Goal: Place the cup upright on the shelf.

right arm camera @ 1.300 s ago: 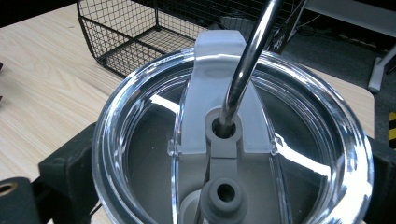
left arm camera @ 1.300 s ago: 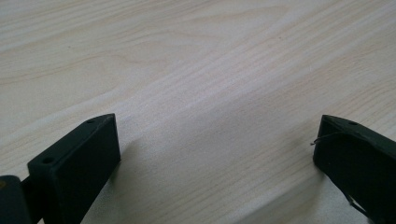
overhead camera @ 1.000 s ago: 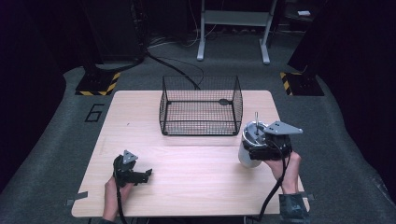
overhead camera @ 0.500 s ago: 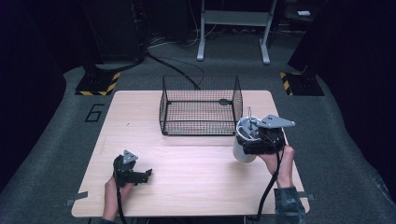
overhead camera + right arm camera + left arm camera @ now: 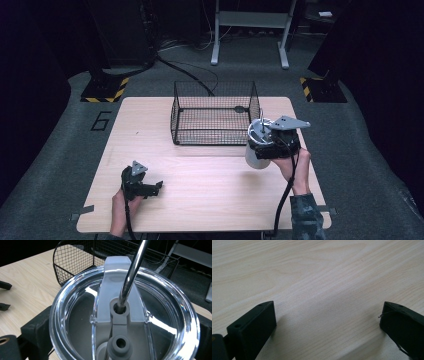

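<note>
1. Setting: a dark room with grey carpet; hazard-striped floor plates and a metal stand lie beyond a pale wooden table (image 5: 200, 200).

2. Largest item on the table: a black wire-mesh basket (image 5: 215, 112), rectangular and open-topped, standing at the far middle of the surface. No contents can be made out apart from a small dark shape near its far right corner.

3. Item in hand: a white cylindrical tumbler with a clear plastic lid and a metal straw (image 5: 257, 145), held off the table just outside the basket's near right corner. The right gripper view shows the lid (image 5: 125, 322) close up, grey slider across it, the straw (image 5: 132, 270) rising through its hole.

4. Right gripper (image 5: 275, 145): jaws clamped on either side of the tumbler just below the lid rim; a firm hold, by the look of it.

5. Left gripper (image 5: 145, 187): resting low at the near left of the table, jaws spread wide with nothing between them, bare wood beneath.

6. Change noted: against the pictures of a second ago the tumbler has travelled leftward and toward the basket, and now sits higher against its wall. The left gripper has not moved.

7. Assessment: transfer into the basket is under way; lift over the rim and lowering remain. The tall straw may catch the mesh.
</note>
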Tool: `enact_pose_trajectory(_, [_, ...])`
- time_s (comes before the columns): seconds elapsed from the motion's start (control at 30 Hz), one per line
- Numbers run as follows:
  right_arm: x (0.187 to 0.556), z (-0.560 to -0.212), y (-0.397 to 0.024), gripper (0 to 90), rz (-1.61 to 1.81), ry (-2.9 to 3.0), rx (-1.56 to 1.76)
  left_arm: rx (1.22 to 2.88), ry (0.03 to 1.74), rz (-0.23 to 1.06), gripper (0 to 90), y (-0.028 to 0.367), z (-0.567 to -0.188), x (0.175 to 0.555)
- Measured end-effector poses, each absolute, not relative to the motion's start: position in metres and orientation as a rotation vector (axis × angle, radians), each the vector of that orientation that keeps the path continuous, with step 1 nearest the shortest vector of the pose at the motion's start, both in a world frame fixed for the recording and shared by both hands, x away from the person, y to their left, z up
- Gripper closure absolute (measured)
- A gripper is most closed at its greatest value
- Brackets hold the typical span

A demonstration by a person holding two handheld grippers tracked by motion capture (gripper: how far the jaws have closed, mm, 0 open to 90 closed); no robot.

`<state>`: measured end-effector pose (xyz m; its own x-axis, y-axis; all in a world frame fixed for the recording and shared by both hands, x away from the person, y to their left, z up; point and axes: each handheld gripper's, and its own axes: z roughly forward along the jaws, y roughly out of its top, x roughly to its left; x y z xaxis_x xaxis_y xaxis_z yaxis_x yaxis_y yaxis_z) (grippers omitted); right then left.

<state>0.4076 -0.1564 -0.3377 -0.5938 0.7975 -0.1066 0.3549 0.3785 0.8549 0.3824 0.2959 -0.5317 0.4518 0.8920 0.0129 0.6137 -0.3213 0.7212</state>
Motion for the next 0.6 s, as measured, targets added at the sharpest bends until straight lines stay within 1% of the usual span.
enact_pose_trajectory(0.27, [0.422, -0.328, -0.144, 3.5, 1.143, 2.142, 0.978, 2.07, 1.245, 0.548, 0.4, 0.297, -0.531, 0.382])
enact_pose_trajectory(0.6, [0.439, -0.316, -0.127, 3.6, 1.149, 2.164, 0.958, 2.053, 1.252, 0.549, 0.4, 0.296, -0.532, 0.382])
